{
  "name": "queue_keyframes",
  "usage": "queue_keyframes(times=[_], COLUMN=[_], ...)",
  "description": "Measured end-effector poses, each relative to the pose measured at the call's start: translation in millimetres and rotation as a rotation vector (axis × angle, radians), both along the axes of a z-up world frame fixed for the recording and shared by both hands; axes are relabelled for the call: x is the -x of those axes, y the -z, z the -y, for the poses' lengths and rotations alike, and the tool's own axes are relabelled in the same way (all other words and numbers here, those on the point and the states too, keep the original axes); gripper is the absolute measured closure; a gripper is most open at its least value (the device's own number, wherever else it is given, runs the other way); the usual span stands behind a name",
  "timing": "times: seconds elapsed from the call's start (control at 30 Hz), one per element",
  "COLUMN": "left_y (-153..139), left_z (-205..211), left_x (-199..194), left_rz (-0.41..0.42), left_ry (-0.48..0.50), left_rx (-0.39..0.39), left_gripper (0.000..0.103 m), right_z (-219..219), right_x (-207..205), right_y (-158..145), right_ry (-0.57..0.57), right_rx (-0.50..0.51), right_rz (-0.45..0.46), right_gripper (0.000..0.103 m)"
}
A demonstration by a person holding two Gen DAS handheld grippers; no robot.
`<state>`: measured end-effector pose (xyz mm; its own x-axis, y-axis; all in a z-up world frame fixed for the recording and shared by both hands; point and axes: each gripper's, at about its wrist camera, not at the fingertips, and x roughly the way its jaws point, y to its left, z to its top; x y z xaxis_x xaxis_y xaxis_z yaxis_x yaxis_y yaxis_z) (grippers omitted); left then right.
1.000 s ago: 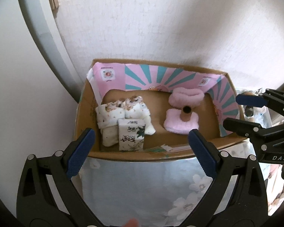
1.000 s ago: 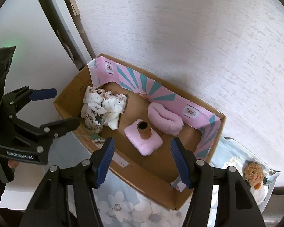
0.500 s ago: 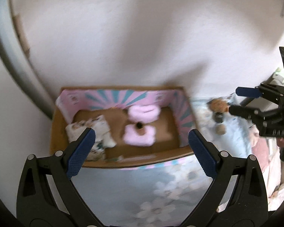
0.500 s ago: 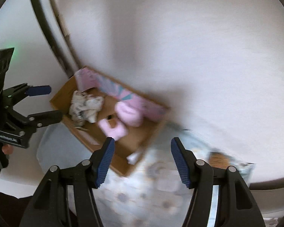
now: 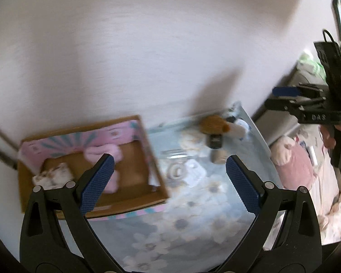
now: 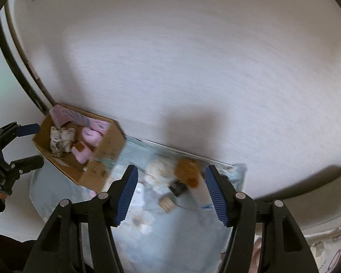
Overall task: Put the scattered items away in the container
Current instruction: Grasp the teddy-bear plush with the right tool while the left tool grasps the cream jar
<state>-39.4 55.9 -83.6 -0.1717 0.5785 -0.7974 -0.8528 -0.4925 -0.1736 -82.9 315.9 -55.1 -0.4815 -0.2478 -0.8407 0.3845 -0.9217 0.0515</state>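
Nearest the lens in the left wrist view, the left gripper shows black plastic arms tipped with ribbed blue fingers, spread wide with nothing between them. The right gripper, of the same make, has its ridged blue pads about half apart and likewise grips nothing. Beneath both lies a glossy pale-blue cloth printed with soft white flowers, covering the desk. At 10 o'clock from the left gripper sits the cardboard box, brown outside, lined with pink and teal sunburst paper; inside are fluffy pink cloths and patterned tissue packs. At 1 o'clock, well apart from the box, the scattered items remain on the cloth: a fuzzy brown plush toy, a small dark boxy object, a tan roll-shaped piece, and blurred whitish plastic pieces. Motion blur hides finer detail. Beyond everything rises a textured off-white wall. At 3 o'clock, a pink cushion rests on bedding.
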Motion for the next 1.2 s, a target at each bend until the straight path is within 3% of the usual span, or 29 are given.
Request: queue_keyframes(times=[0.3, 0.47, 0.63, 0.8, 0.87, 1.1, 1.2], left_y=[58.8, 112.6, 151.0, 166.4, 172.1, 180.4, 186.5], left_z=[-60.5, -99.2, -121.0, -131.1, -134.0, -137.9, -140.2], left_x=[-56.1, -76.6, -83.8, -87.8, -86.6, -88.8, -90.7], left_rz=[0.071, 0.112, 0.106, 0.058, 0.060, 0.051, 0.050], left_ry=[0.112, 0.161, 0.149, 0.149, 0.149, 0.162, 0.180], left_rx=[0.036, 0.077, 0.086, 0.084, 0.094, 0.091, 0.104], left_gripper=[0.006, 0.023, 0.026, 0.028, 0.039, 0.042, 0.055], right_z=[-46.1, -34.7, -18.1, 1.4, 6.1, 13.9, 16.1], right_x=[11.4, 35.6, 56.5, 66.9, 72.4, 77.7, 77.7], right_y=[50.0, 90.4, 125.6, 143.0, 149.2, 164.7, 170.5], right_ry=[0.010, -0.038, -0.121, -0.193, -0.208, -0.247, -0.262], right_rx=[-0.019, -0.001, 0.023, -0.037, -0.032, -0.059, -0.064], right_rz=[0.050, 0.096, 0.136, 0.115, 0.127, 0.134, 0.130], right_gripper=[0.046, 0.046, 0.046, 0.046, 0.046, 0.046, 0.046])
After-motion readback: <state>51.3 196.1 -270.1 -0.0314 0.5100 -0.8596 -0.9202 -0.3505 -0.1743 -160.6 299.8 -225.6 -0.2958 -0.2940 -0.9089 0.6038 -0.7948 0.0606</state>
